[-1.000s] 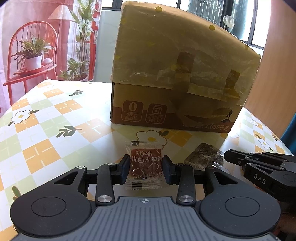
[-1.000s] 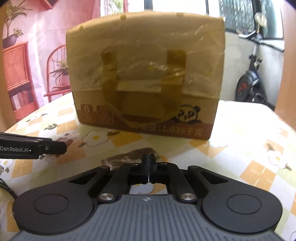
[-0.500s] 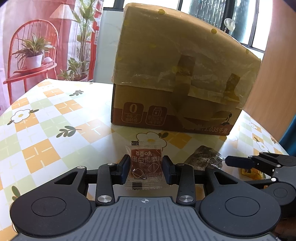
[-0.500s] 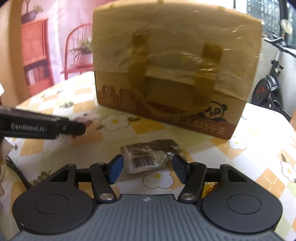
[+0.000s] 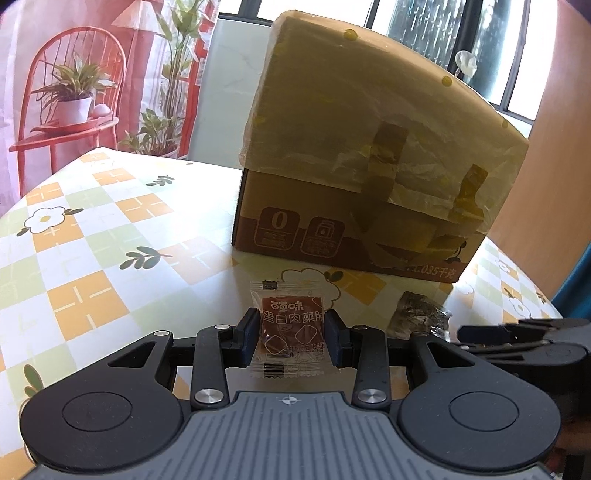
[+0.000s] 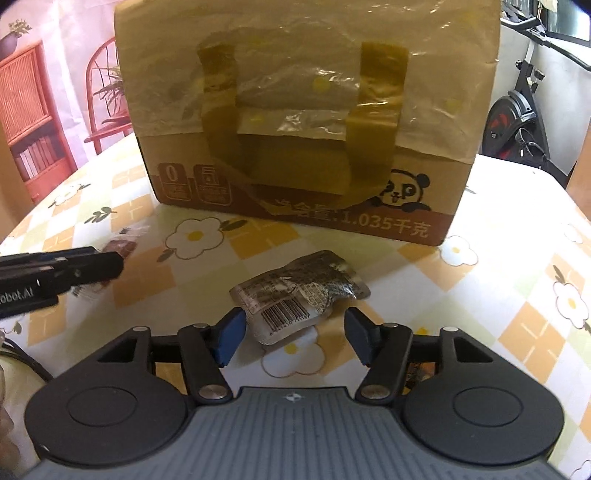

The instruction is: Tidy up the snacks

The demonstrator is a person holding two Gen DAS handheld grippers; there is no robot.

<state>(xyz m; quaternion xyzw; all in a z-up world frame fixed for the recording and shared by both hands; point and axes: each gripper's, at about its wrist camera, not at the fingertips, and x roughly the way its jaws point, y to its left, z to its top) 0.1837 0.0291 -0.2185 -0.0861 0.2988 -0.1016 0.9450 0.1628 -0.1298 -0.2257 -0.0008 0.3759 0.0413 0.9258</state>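
Daylit room: a red wire chair [image 5: 70, 92] bearing a potted plant [image 5: 72, 98], a dark-framed window [image 5: 436, 33], an exercise bike [image 6: 517, 122], and a red bookshelf [image 6: 33, 129].

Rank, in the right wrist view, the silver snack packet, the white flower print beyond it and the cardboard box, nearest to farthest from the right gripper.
From the right gripper:
1. Silver snack packet, lying on the table partly between its open fingers.
2. White flower print, farther out, to the left.
3. Cardboard box, standing at the back.
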